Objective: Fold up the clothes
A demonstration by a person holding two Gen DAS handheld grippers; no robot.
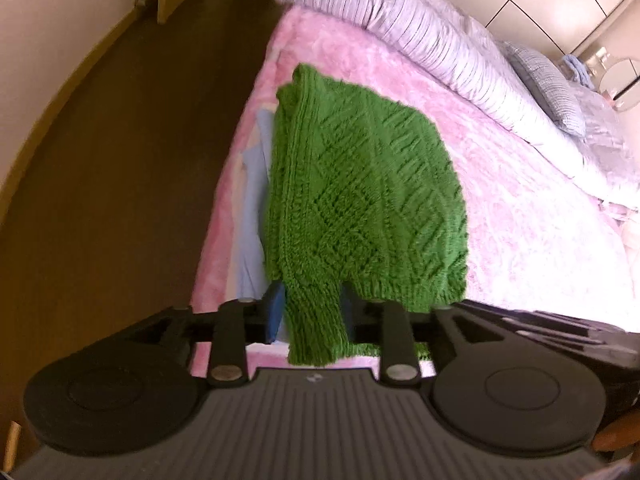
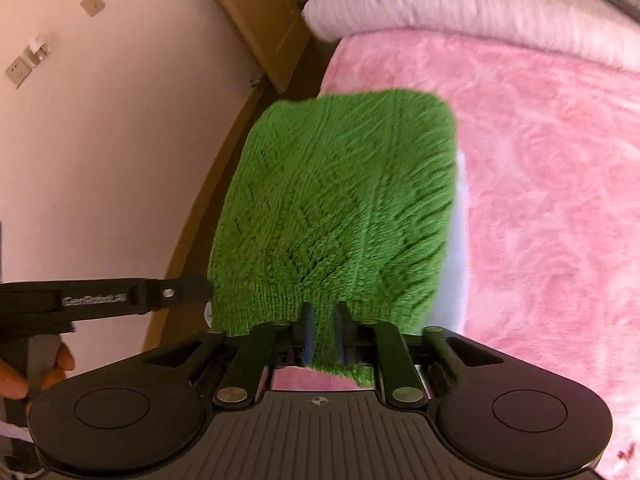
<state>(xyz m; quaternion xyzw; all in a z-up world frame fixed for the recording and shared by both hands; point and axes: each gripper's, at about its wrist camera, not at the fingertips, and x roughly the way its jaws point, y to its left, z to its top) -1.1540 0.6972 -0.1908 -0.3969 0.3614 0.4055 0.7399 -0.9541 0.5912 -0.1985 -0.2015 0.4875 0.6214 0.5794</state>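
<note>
Left wrist view: the left gripper [image 1: 314,316] has its jaws closed to a narrow gap on a bunched strip of the green knitted sweater [image 1: 368,192], near the ribbed hem. From this grip the garment extends forward, away from the jaws, its long axis running along the edge of the bed's pink blanket [image 1: 520,216]. It appears partly lifted and partly resting over a light blue garment [image 1: 252,208] that shows along its left side. Striped quilts [image 1: 420,32] lie well beyond it, toward the far side of the bed.

Right wrist view: the right gripper [image 2: 322,332] likewise pinches a narrow fold of the sweater's [image 2: 340,208] hem between nearly closed jaws. The knit spreads forward from them, over the bed edge beside the pink blanket [image 2: 560,200]. The left gripper [image 2: 192,286] enters from the left and meets the hem's left corner, held by a hand [image 2: 36,368].

Judgement: both grippers grip the same hem edge, side by side and equally near, with the body of the sweater ahead of them. Whether the sweater is being carried over for a fold or drawn out flat cannot be settled from these views.
</note>
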